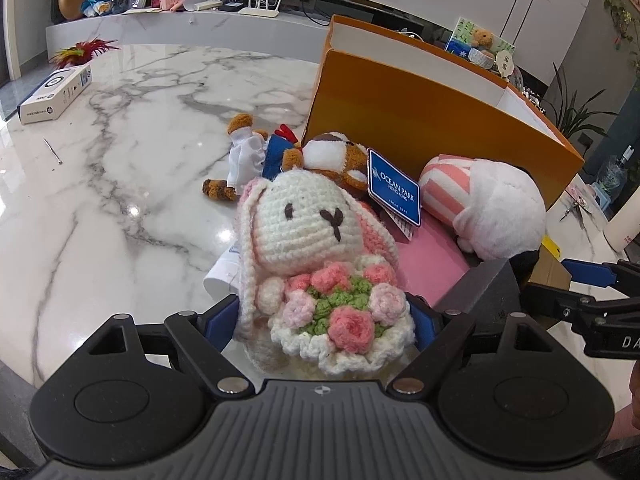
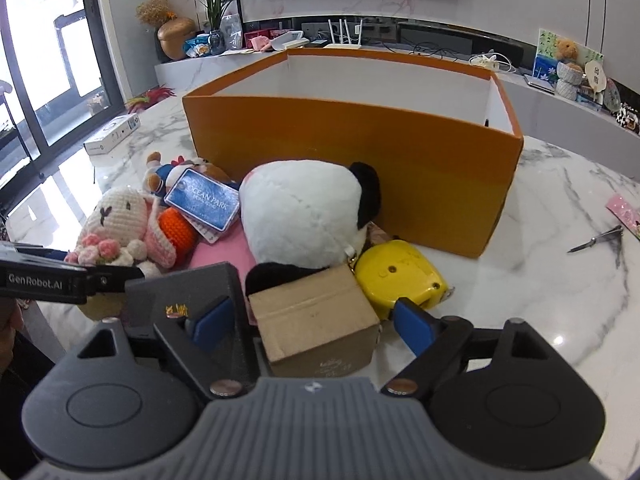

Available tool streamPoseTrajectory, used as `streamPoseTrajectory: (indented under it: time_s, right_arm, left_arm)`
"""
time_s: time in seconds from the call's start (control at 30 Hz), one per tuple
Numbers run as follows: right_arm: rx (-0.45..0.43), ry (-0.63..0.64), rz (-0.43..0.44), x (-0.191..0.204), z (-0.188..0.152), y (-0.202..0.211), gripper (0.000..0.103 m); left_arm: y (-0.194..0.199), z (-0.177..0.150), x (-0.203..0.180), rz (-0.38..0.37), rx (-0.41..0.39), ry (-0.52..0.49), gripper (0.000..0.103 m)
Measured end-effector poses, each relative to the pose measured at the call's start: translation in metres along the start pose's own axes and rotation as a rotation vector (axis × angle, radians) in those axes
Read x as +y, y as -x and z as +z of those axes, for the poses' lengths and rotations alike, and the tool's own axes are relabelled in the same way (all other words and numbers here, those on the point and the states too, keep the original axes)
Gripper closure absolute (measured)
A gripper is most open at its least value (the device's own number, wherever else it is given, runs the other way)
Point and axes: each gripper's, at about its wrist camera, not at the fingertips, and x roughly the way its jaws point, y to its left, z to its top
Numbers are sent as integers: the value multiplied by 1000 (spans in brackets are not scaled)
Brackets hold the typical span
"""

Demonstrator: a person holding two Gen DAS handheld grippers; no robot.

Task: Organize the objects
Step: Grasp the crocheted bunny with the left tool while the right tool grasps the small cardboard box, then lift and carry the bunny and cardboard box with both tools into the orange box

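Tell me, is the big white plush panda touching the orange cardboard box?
Touching. The right wrist view shows the white plush panda, black ear pressed against the orange cardboard box front wall, no gap.

Toys and small boxes heaped before an open orange box

A crocheted white rabbit [image 1: 298, 224] with a pink bouquet sits upright between the left tongs [image 1: 320, 316]; a small brown carton [image 2: 316, 316] lies between the right tongs [image 2: 310, 322], a panda plush [image 2: 304, 212] and yellow case [image 2: 396, 276] just beyond, the orange box [image 2: 360, 152] behind.
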Motion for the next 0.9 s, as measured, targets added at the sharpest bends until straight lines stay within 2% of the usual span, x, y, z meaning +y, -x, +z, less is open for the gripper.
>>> streamPoseTrajectory:
  time_s: [0.07,0.13,0.3,0.5,0.67,0.9]
  right_arm:
    - [4,-27,23,-3,1,-1,19]
    - [-1,-64,47,-6,1,-2,31]
    - [8,-66,45,-5,0,-3,30]
    - [30,37,-9,7,-7,-2,34]
    - [29,18,-11,3,-8,0,34]
    - [1,-8,-15,-2,-9,9,34]
  left_arm:
    - [-4,0,2,-14,12,22,5]
    - [-7,0,5,-24,24,46,5]
    - [-7,-1,6,-23,22,55,5]
    - [-6,0,6,-25,15,59,10]
    - [-1,1,3,-10,-14,24,21]
    - [4,0,2,-6,-39,4,27]
